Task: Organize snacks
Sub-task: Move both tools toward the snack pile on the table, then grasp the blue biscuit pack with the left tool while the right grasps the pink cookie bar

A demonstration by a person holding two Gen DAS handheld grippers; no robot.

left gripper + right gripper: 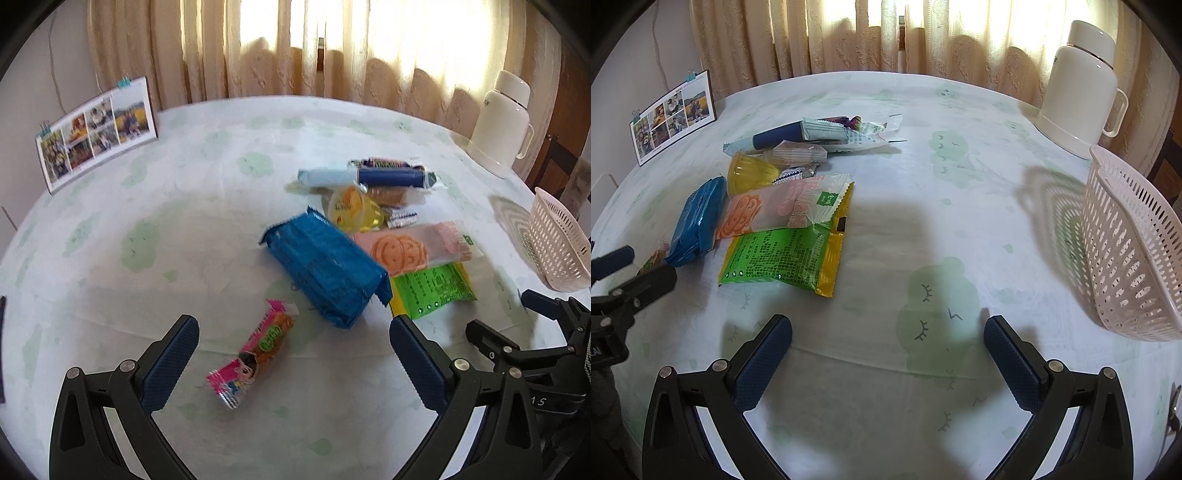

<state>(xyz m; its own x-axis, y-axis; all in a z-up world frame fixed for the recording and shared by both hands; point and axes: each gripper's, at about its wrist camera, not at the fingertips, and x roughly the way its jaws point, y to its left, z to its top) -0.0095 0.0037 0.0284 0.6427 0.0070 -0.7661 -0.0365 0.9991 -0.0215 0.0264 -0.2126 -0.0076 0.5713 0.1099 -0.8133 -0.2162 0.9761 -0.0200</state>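
While both our tongs hang released over the table, the left gripper (293, 328) frames the pink snack bar (255, 354) lying just ahead, and the right gripper (888, 328) holds nothing. Beyond lie the blue packet (325, 273), the green pouch (786, 258) and the pile; the basket (1126, 251) stands well apart. Slick wrappers could slip from our pads. Print stays unreadable.
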